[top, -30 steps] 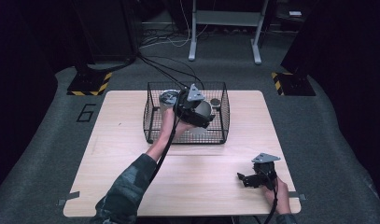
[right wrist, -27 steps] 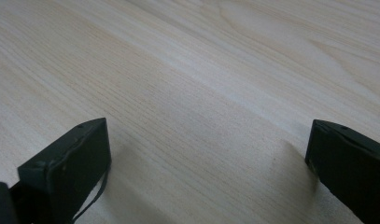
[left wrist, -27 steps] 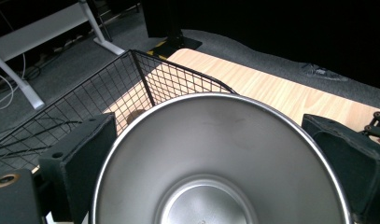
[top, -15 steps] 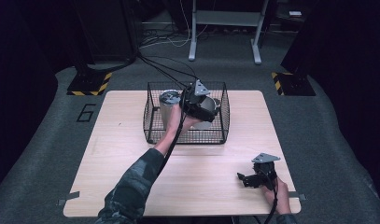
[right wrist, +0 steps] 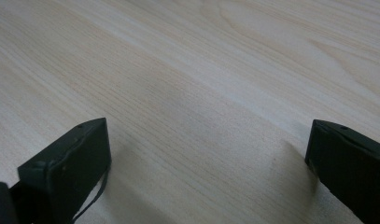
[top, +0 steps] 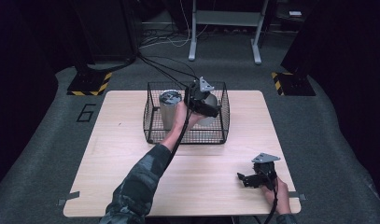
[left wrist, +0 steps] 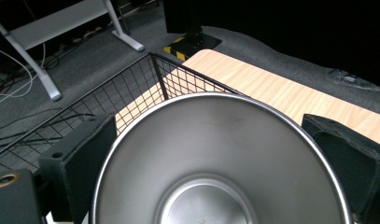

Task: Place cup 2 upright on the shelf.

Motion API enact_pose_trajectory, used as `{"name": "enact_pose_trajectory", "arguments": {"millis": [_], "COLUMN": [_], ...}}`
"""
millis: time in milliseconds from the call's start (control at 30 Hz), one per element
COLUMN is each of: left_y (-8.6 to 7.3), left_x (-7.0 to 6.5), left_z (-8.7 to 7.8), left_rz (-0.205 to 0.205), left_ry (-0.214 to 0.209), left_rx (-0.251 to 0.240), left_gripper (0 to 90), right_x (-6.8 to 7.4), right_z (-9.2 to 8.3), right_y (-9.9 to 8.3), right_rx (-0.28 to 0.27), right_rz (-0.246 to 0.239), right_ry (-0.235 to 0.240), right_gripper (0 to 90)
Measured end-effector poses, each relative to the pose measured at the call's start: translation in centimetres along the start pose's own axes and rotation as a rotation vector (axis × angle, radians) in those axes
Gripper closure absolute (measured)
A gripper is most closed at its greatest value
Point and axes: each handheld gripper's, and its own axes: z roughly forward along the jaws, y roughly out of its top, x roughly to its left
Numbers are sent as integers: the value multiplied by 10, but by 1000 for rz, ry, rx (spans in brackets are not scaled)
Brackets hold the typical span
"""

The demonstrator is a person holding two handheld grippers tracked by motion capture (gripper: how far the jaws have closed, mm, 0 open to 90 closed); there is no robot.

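A pale wooden bench (top: pixel 108 154) carries a black wire basket (top: pixel 152 123) at upper centre of the high view. Over the basket, the left gripper (top: pixel 207 106) has its jaws clamped on a steel bowl (left wrist: pixel 220 158), beside a steel canister (top: pixel 169 109). At lower right, the right gripper (top: pixel 243 179) rests, jaws apart.

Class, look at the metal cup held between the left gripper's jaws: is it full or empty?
Empty. The left gripper view looks straight into the metal cup, and its bare shiny bottom shows, with nothing inside.
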Motion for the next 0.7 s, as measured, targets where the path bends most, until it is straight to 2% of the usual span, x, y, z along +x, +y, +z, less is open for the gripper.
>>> {"name": "enact_pose_trajectory", "arguments": {"millis": [300, 700], "left_y": [-2, -12], "left_x": [4, 7], "left_z": [18, 39], "left_rz": [-14, -35], "left_ry": [21, 13], "left_rx": [27, 68], "left_gripper": [63, 63], "right_x": [0, 0], "right_z": [0, 0], "right_y": [0, 0], "right_rx": [-2, -1], "right_rz": [0, 0], "right_ry": [-1, -1], "right_gripper": [0, 0]}}
